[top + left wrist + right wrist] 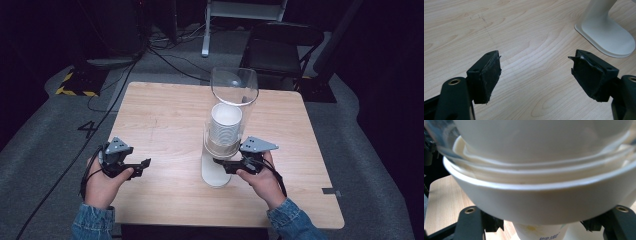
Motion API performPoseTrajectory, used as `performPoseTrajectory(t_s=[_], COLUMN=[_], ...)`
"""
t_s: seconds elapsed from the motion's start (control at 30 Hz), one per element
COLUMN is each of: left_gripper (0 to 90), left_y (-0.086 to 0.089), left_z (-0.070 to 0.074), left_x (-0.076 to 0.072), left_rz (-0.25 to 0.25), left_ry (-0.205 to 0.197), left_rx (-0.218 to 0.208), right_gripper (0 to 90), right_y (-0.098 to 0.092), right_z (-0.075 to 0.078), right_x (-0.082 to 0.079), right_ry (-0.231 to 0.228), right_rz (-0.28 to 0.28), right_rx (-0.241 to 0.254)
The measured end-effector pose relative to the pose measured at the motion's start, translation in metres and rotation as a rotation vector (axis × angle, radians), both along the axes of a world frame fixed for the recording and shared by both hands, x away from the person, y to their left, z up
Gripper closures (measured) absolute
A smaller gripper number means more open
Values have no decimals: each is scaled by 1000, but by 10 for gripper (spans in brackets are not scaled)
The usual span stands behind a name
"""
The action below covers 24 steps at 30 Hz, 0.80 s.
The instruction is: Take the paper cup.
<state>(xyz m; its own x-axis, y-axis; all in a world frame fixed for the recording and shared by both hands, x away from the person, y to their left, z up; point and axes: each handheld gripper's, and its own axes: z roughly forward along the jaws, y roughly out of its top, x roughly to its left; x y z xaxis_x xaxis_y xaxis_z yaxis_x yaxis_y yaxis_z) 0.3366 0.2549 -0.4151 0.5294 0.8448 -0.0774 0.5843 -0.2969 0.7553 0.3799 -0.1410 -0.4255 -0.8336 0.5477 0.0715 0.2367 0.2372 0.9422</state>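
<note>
1. right hand-held gripper [223, 165] is at the cup dispenser [226, 131], low on its body, with one jaw on each side of a paper cup [540, 232] that comes out under the dispenser's white collar [536, 202]; if the jaws already press the cup i cannot tell, because the collar hides their tips.
2. left hand-held gripper [145, 163] is released: in the left gripper view its two black jaws stand wide apart with bare wood between them and hold nothing.
3. the cup dispenser stands upright near the middle of the surface [165, 115], a little toward the person's side. it has a clear tube [234, 86] on top, a stack of white cups [226, 122] inside, and a white foot [216, 172] resting on the wood.
4. in the left gripper view the white foot [609, 32] lies at the upper right, well apart from the left jaws.
5. each hand holds its tool from below; the left hand [102, 185] and the right hand [262, 180] both come out of blue denim sleeves [92, 222].
6. behind the surface, on the grey floor [45, 130], there are a dark folding chair [280, 47], black cables [165, 55] and a yellow-black striped marking [67, 82].
</note>
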Motion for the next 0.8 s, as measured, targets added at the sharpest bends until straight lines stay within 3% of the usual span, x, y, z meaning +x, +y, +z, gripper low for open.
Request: performPoseTrajectory(t_s=[0.13, 0.2, 0.27, 0.33, 0.47, 0.8], left_gripper=[231, 231, 230, 231, 231, 231], left_y=[0, 0, 0, 0, 2, 0], left_z=[0, 0, 0, 1, 1, 0], left_x=[0, 0, 0, 0, 0, 0], left_rz=[0, -2, -2, 1, 2, 4], left_ry=[0, 0, -1, -1, -2, 2], left_rx=[1, 5, 3, 0, 0, -3], right_gripper=[329, 334, 336, 334, 325, 314], right_y=[0, 1, 3, 3, 1, -1], right_z=[-1, -3, -9, -15, -14, -22], right_x=[2, 3, 6, 8, 8, 7], right_ry=[-11, -28, 1, 24, 22, 63], right_rz=[1, -1, 7, 9, 10, 15], right_rx=[-6, -46, -105, -94, -90, -123])
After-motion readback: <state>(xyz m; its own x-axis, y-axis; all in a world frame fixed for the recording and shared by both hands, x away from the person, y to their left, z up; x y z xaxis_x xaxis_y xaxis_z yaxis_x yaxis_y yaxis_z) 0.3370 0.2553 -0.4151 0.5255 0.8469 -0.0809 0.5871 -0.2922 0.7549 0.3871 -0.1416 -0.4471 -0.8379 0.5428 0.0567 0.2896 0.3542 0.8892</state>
